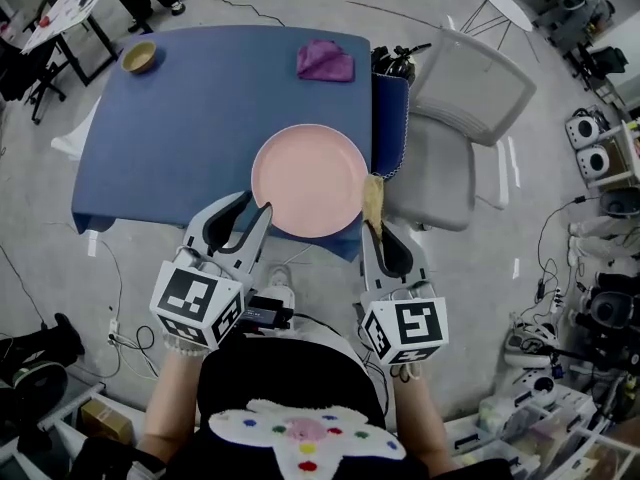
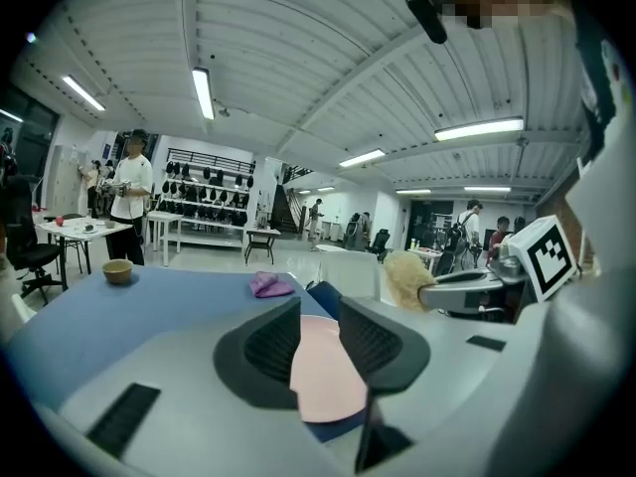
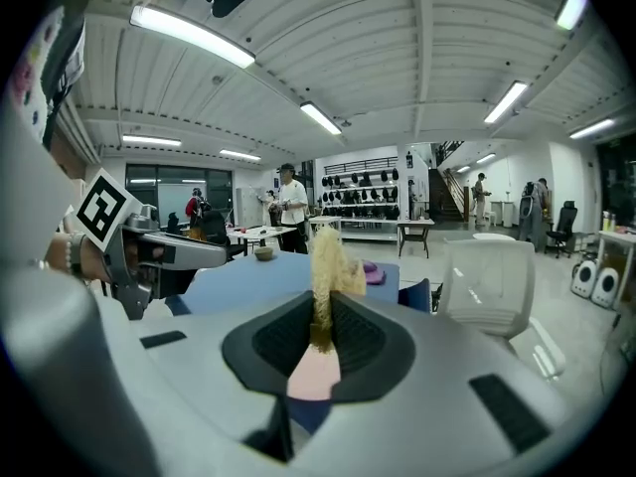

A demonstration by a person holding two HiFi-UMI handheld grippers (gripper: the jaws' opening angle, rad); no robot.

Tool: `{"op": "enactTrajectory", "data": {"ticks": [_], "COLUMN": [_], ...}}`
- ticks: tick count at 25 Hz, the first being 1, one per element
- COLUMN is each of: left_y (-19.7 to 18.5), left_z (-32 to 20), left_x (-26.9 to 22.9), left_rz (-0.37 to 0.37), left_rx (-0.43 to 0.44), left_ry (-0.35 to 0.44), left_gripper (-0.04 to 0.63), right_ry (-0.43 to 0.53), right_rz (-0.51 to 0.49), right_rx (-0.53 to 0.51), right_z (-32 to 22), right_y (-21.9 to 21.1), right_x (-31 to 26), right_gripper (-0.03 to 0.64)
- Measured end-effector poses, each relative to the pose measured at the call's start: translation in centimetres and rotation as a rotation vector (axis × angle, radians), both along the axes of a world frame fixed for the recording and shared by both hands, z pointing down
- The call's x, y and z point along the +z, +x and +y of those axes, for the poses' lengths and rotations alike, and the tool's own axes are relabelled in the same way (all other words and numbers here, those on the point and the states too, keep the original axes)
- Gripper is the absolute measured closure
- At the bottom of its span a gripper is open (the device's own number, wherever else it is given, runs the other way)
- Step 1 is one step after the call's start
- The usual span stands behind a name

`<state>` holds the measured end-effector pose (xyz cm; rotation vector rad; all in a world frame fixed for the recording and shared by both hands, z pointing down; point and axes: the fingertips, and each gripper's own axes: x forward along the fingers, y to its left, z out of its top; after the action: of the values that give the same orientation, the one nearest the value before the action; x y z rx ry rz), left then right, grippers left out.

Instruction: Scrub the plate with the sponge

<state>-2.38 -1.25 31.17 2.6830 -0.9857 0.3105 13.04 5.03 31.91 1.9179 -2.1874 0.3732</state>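
A blue-covered surface (image 1: 180,128) stands on a pale grey floor in a large workshop, and a pink plate (image 1: 309,180) lies flat on it close to the near edge. Everything else is placed from that plate. A crumpled purple cloth (image 1: 325,61) lies beyond the plate, near the far edge. A small tan bowl (image 1: 139,57) sits well off to the plate's far left, at the surface's corner. A grey chair (image 1: 450,138) stands just off the surface to the plate's right.

The left gripper (image 1: 240,230) hovers at the plate's near-left rim. Its jaws stand well apart with nothing clamped, and the pink plate shows through the gap between them.

The right gripper (image 1: 378,233) is at the plate's right rim. Its jaws are closed tight on a yellowish sponge (image 1: 373,200), which sticks up past the fingertips, beside the plate's right edge.
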Motion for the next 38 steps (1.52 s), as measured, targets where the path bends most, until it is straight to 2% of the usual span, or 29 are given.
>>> {"op": "enactTrajectory", "data": {"ticks": [7,15,27,38], "left_y": [0.2,-0.2,0.0,-1.3], "left_z": [-3.4,-5.9,-7.9,-9.4], "left_x": [2.3,4.9,7.7,12.9], "left_rz": [-0.011,-0.039,-0.083,-0.104], "left_rx": [0.045,0.037,-0.051,-0.152], "left_ry": [-0.050,-0.107,-0.164,-0.276], "left_gripper": [0.477,0.477,0.477,0.477], "right_ry": [-0.025,-0.055,-0.115,-0.202], "right_rz": [0.019,0.050,0.062,0.067], "right_rx": [0.006,-0.036,-0.155,-0.241], "right_z": [-4.4,-7.1,-9.7,-11.7], "right_y": [-0.6,-1.7,-0.5,-1.2], "right_x": [0.9,1.9,4.2,8.2], "right_gripper": [0.574,0.574,0.574,0.574]}}
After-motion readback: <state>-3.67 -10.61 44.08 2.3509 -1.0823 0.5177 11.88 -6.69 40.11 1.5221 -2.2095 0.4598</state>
